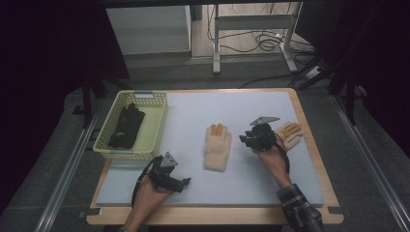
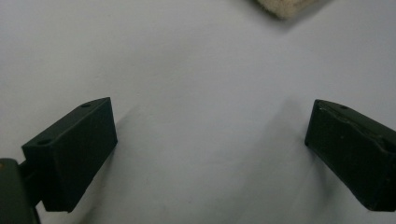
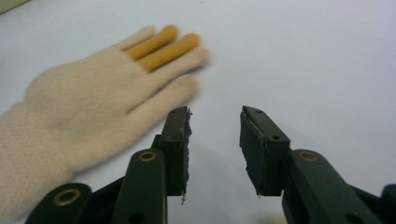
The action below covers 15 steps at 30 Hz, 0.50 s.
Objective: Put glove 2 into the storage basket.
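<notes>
A cream knitted glove with orange fingertips lies flat in the middle of the pale mat. In the right gripper view the same glove lies to the left of the jaws, fingers pointing away. A second cream glove lies at the mat's right, partly hidden behind the right hand. My right gripper hovers between the two gloves, its jaws apart with nothing between them. My left gripper rests low near the front left, jaws wide over bare mat, with a glove's cuff edge just ahead.
A pale yellow plastic basket stands at the mat's left and holds a dark glove. The mat covers a wooden tabletop. Beyond the table are desk legs and cables on the floor.
</notes>
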{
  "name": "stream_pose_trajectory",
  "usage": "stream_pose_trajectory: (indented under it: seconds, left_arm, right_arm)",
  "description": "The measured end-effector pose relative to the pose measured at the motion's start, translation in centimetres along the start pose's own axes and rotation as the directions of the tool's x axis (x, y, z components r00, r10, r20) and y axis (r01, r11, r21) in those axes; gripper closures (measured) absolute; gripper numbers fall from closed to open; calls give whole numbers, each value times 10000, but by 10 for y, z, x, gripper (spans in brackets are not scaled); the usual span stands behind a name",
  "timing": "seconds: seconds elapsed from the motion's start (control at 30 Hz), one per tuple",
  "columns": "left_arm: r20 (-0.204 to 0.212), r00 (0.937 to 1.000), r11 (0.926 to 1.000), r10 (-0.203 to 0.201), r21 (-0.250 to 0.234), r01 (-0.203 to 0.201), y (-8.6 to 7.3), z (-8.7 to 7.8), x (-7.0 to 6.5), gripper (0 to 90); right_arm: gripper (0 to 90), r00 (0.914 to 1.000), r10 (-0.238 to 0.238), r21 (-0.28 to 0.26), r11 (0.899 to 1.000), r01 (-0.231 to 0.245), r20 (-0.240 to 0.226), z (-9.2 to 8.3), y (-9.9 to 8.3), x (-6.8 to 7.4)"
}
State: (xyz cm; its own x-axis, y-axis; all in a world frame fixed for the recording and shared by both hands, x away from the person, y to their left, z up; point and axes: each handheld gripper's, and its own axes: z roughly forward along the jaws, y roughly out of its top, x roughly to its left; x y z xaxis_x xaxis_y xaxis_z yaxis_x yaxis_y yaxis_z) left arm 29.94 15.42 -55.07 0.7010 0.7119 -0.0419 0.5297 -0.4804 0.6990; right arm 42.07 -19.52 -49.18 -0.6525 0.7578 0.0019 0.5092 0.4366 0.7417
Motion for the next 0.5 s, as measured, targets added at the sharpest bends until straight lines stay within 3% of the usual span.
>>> stream_pose_trajectory:
  seconds: [0.23,0.37,0.5]
  left_arm:
    - [-8,10000,10000,9,-5,-9,0,0,0,22]
    - [-5,10000,10000,5,-8,-5,0,0,0,22]
    - [-2,10000,10000,5,-6,-5,0,0,0,22]
  right_arm:
    - [523,9905,504,-71,9987,-499,1279,-39,-7,-32]
    - [453,9717,1178,-93,9929,-1185,2050,-55,-21,-56]
    - [391,9568,1620,26,9859,-1676,2412,-56,-36,-69]
